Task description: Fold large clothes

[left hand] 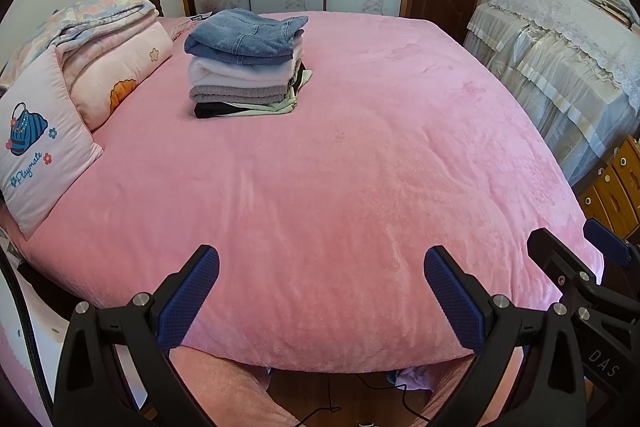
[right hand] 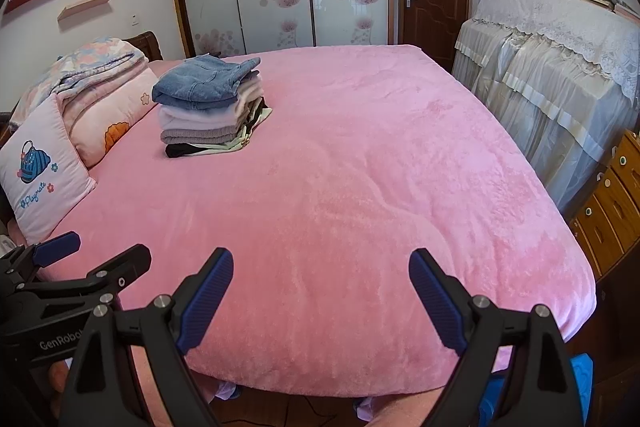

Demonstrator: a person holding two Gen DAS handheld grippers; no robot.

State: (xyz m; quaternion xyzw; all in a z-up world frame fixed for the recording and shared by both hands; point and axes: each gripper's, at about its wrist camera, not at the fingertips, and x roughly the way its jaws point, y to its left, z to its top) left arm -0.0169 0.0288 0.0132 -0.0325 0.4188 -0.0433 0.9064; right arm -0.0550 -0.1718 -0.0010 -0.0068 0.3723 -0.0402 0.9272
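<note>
Left gripper [left hand: 321, 291] jaws wide apart, empty, over near edge of pink blanket [left hand: 340, 167]; right gripper [right hand: 321, 293] same, spread and empty. Folded clothes stack [left hand: 246, 65], jeans [left hand: 244, 35] on top, far left near pillow [left hand: 38, 151]

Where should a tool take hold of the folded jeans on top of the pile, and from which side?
Probably the rounded folded edge of the jeans, which faces the near left side of the pile of clothes. Come in low from that side, one finger above and one under the fold. The far right side shows looser, uneven ends. Both the left tool and right tool are open and empty.
</note>
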